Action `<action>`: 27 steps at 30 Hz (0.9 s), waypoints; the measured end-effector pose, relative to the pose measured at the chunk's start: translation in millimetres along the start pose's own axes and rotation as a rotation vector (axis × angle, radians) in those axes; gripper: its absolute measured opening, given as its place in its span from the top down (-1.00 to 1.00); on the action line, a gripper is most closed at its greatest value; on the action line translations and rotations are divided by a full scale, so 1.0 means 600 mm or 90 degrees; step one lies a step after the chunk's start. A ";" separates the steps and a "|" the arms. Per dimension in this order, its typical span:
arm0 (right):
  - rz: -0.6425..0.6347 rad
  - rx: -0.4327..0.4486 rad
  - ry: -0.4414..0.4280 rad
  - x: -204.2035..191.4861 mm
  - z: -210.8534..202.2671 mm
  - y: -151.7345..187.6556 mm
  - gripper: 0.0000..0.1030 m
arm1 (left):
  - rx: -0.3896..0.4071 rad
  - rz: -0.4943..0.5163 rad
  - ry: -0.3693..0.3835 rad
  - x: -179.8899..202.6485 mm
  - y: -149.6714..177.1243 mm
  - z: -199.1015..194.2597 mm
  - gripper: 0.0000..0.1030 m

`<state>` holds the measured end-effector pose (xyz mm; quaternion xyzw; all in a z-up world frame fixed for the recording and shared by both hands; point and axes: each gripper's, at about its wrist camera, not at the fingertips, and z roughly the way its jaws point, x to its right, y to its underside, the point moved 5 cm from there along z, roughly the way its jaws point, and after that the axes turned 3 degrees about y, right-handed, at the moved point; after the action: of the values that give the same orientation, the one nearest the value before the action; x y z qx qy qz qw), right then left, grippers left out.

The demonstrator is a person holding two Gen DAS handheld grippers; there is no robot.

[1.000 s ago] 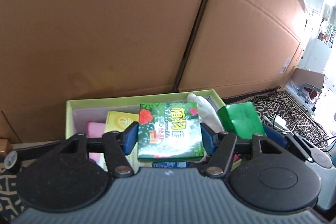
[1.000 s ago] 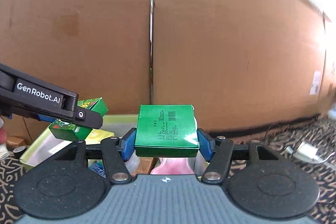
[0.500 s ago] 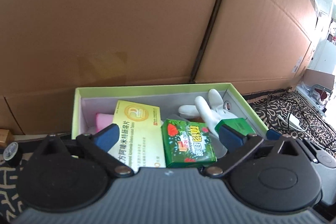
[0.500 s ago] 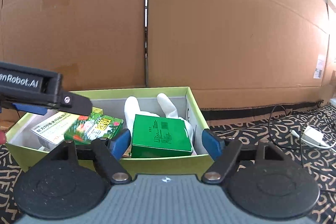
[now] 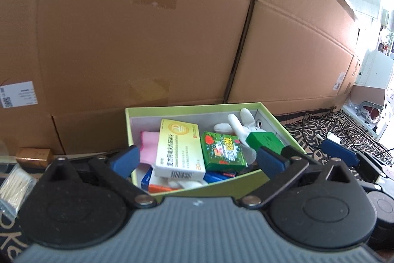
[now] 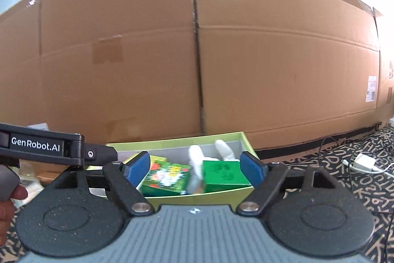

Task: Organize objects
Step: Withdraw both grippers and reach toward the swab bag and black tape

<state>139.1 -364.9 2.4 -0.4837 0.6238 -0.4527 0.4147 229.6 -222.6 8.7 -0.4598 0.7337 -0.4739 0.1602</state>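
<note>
Both claws stand empty, just short of the near wall of the lime-green box (image 5: 216,185).

Left gripper (image 5: 197,162): jaws spread to full width, nothing between the pads. The box lies directly ahead of and below it, with its near wall under the fingertips. The flowered green carton (image 5: 222,152) lies flat inside, just ahead and slightly right of the claw's midline. The yellow-and-white medicine box (image 5: 179,150) lies just left of it, its long axis running away from the claw. The plain green carton (image 5: 264,141) sits further right, beyond the right fingertip, resting against the white glove (image 5: 240,123). A pink item (image 5: 149,146) shows ahead of the left fingertip.

Right gripper (image 6: 195,168): jaws opening, with only air between the pads. From this claw the plain green carton (image 6: 225,175) lies ahead, right of centre, flat in the box (image 6: 197,199); the flowered carton (image 6: 167,178) lies left of centre, tilted; the glove (image 6: 197,164) stands between them. The left gripper's finger (image 6: 56,148) reaches across from the left, level with this claw's left pad.

Judgement: both cartons appear delivered, and neither claw touches anything. Any further item must come from outside the box. A packet of cotton swabs (image 5: 14,185) lies well left of the left claw, so the left hand seems nearer to it. The left claw pitches down toward the box; the right looks nearly level.
</note>
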 end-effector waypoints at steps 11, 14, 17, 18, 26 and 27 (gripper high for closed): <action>0.008 -0.047 -0.070 -0.102 -0.030 0.059 -0.69 | -0.016 -0.004 -0.023 -0.103 0.078 -0.120 -1.00; 0.005 -0.077 -0.096 -0.142 -0.027 0.090 -0.69 | -0.034 -0.005 -0.051 -0.146 0.113 -0.138 -1.00; 0.001 -0.103 -0.125 -0.184 -0.025 0.119 -0.69 | -0.046 -0.011 -0.085 -0.192 0.145 -0.154 -1.00; -0.002 -0.110 -0.130 -0.197 -0.026 0.126 -0.69 | -0.052 -0.017 -0.094 -0.208 0.153 -0.158 -1.00; -0.028 -0.152 -0.168 -0.278 -0.024 0.168 -0.69 | -0.086 -0.080 -0.162 -0.338 0.171 -0.178 -1.00; -0.029 -0.156 -0.171 -0.284 -0.022 0.170 -0.69 | -0.086 -0.087 -0.168 -0.350 0.167 -0.176 -1.00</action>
<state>135.3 -183.7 -79.2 -0.6005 0.6021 -0.3142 0.4221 216.7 21.9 -65.4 -0.5765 0.7038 -0.3686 0.1911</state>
